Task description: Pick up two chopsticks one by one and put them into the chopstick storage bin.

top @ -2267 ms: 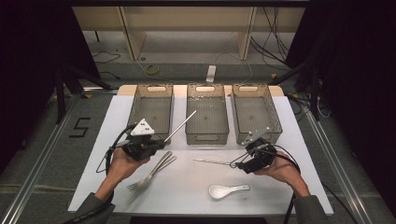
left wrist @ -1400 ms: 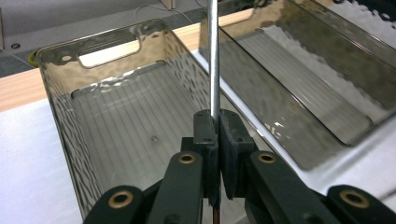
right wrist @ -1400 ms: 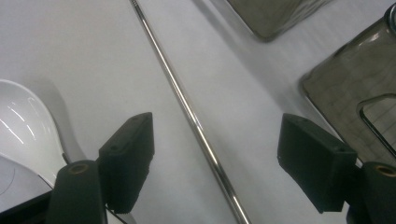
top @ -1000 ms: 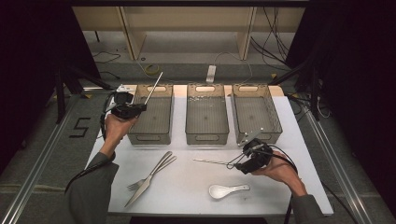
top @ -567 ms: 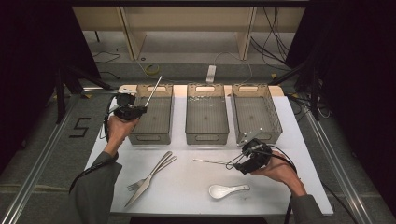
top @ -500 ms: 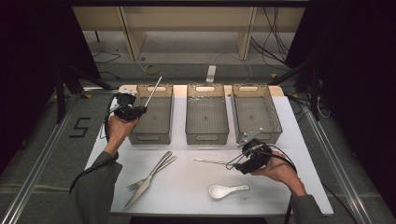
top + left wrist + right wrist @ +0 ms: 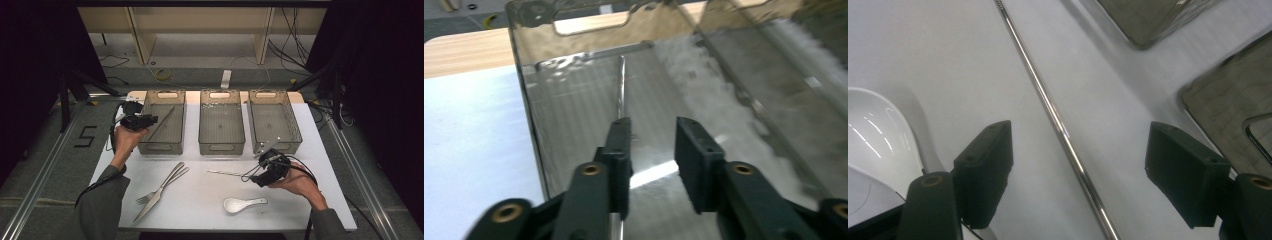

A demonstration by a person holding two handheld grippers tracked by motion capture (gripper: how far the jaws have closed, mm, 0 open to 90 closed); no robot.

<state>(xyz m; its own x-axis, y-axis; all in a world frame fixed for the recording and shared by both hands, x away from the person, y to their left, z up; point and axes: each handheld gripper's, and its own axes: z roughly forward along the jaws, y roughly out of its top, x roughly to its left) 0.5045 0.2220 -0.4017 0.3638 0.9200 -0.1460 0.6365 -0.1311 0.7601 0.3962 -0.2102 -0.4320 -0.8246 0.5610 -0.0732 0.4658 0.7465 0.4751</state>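
My left gripper (image 7: 151,120) is at the left wall of the left bin (image 7: 162,149). Its jaws have just been opening and now stand apart (image 7: 651,125). A thin metal chopstick (image 7: 164,122) slants down inside that bin; in the left gripper view the chopstick (image 7: 622,85) runs along the left jaw, and nothing presses on it. My right gripper (image 7: 251,175) is low over the table, its jaws wide open (image 7: 1079,132). A second metal chopstick (image 7: 1048,100) lies on the table between them, untouched; it is the chopstick (image 7: 225,173) in the high view.
A white spoon (image 7: 242,203) lies near the front edge, also seen as the spoon (image 7: 878,135) beside my right jaw. A fork and knife (image 7: 160,190) lie at front left. The middle bin (image 7: 221,147) and right bin (image 7: 277,145) stand behind.
The left jaws have opened and the chopstick, which pointed up over the left bin, has dropped into it. The right hand has kept still.
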